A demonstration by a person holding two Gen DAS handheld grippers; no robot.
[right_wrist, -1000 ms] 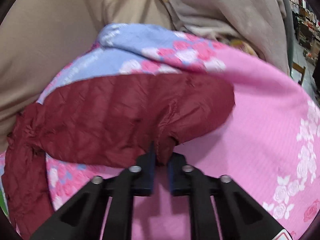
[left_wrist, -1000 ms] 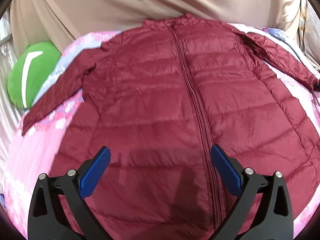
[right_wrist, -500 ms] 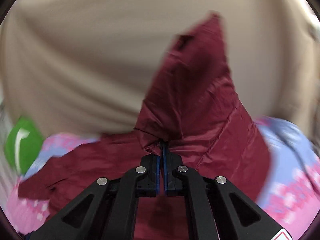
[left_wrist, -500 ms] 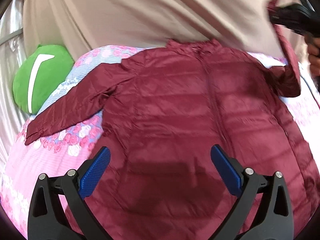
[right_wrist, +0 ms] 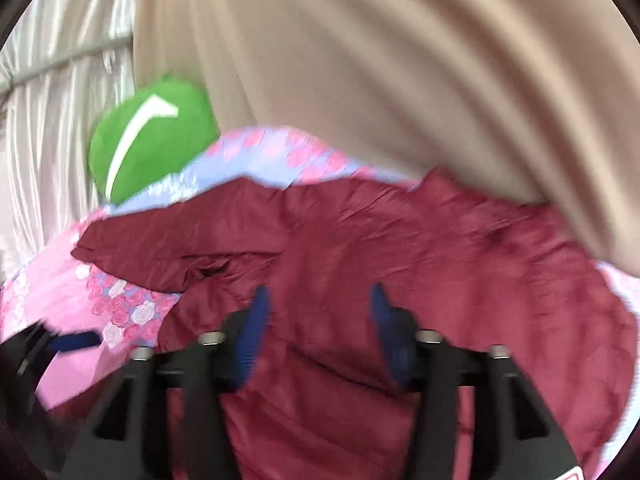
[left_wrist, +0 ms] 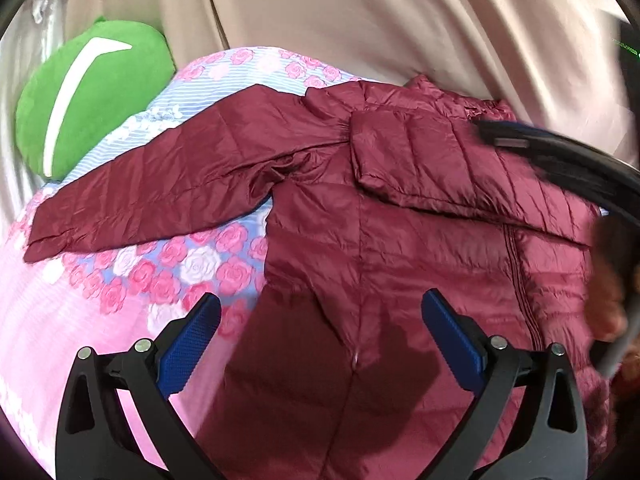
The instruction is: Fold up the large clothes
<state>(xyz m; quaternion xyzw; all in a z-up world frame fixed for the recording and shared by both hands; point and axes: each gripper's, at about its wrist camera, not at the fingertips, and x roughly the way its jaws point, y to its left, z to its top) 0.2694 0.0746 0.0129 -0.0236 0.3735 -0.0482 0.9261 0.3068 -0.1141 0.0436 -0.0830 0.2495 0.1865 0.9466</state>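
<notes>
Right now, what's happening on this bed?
A person with tongs in each hand is folding a maroon puffer jacket spread on the floral bedsheet. One sleeve already lies folded across the chest; the other sleeve is spread out flat. Both the left tongs and right tongs are open, holding nothing.

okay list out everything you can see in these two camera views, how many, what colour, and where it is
Puffer jacket: one, maroon, spread zip-up on the bedspread; one sleeve folded across the chest, the other sleeve stretched out sideways.
Bedspread: one, pink and pale blue with roses, under the jacket.
Cushion: one, green with a white stripe, at the far corner.
Curtain: beige, hanging behind.
Sheer drape: whitish, beside the curtain.
Left gripper: black, blue pads, open, over the hem.
Right gripper: black, blue pads, open, over the jacket, blurred.
</notes>
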